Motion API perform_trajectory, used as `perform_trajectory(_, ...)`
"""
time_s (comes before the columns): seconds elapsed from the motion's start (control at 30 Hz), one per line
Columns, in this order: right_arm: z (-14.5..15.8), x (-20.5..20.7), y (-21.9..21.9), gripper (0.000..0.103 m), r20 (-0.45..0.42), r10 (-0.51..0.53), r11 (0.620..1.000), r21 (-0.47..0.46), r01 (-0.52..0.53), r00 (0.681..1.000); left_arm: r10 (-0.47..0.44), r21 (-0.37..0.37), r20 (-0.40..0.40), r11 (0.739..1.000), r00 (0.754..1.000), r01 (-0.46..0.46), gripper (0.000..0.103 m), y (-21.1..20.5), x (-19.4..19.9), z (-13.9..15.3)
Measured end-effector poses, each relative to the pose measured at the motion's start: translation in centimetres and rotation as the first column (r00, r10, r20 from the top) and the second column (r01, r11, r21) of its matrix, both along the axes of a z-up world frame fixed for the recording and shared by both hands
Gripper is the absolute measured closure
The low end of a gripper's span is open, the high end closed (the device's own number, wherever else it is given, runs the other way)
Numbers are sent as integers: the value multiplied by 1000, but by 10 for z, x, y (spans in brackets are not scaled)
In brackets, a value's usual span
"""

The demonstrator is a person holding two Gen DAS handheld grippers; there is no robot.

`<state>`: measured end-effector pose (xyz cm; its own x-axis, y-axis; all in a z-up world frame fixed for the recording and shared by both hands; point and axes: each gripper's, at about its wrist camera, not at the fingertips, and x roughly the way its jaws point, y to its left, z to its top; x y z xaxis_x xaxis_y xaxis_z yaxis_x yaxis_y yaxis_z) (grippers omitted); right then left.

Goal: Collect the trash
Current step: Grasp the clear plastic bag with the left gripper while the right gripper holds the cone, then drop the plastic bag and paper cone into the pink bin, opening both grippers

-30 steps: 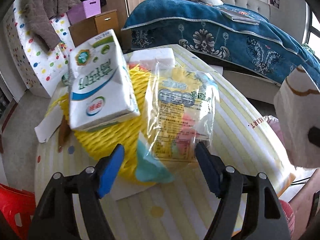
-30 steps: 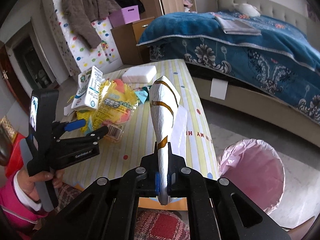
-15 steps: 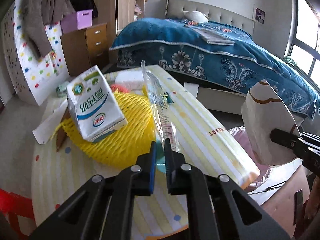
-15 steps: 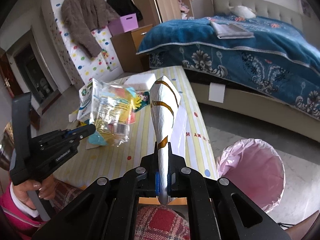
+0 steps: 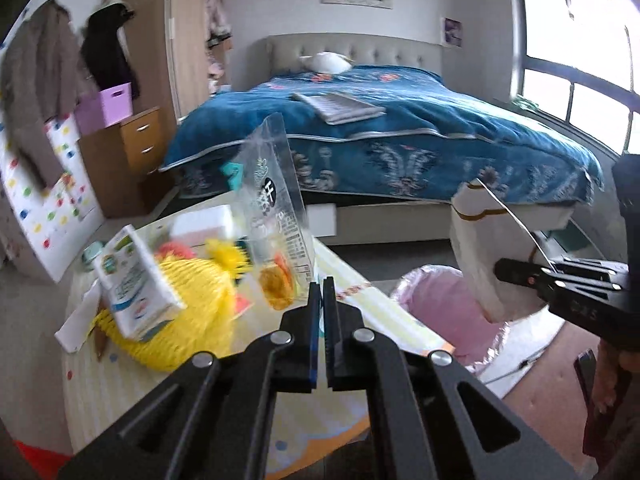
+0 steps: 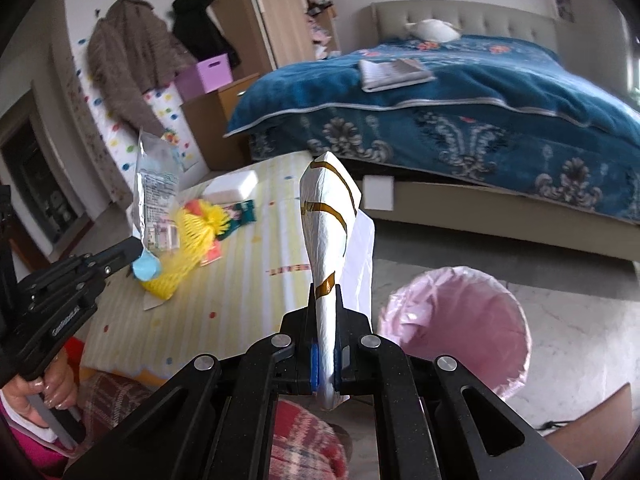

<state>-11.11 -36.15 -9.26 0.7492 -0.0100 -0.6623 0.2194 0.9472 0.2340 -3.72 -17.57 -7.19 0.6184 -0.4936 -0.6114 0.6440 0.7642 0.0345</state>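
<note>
My left gripper (image 5: 322, 285) is shut on the lower edge of a clear snack bag (image 5: 276, 208) and holds it upright, clear of the table. From the right wrist the same bag (image 6: 154, 188) hangs at the left gripper (image 6: 134, 246), over the yellow foam net (image 6: 188, 248). My right gripper (image 6: 325, 300) is shut on a white paper wrapper with gold stripes (image 6: 326, 216) that stands up from its jaws. In the left wrist view this wrapper (image 5: 480, 248) is above a pink-lined bin (image 5: 436, 304). The bin (image 6: 456, 320) stands on the floor right of the table.
On the yellow-striped table (image 6: 260, 264) lie a milk carton (image 5: 132, 280), a yellow foam net (image 5: 192, 308) and a white foam block (image 6: 232, 186). A blue bed (image 6: 440, 112) fills the back. A person's hand (image 6: 44, 392) holds the left gripper's handle.
The left gripper closed on the snack bag and lifted it off the table, up and toward the bin. The right gripper carried its wrapper a little toward the bin.
</note>
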Motion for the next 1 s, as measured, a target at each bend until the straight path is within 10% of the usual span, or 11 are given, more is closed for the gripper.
perform_trajectory(0.27,-8,-22,-28,98,-10,-88,996,-6,88,996,-186,12,-68,982,980,187,103,-48,-17,-15)
perform_trajectory(0.53,-28,-44,-72,98,-60,-211,977,8,212,976,-398,36,-118,914,910,404,103,-124,-41,-35)
perform_trajectory(1.0,-78,-22,-131,95,-171,-259,962,42,270,950,-465,1,-263,876,846,482,102,-204,-8,-75)
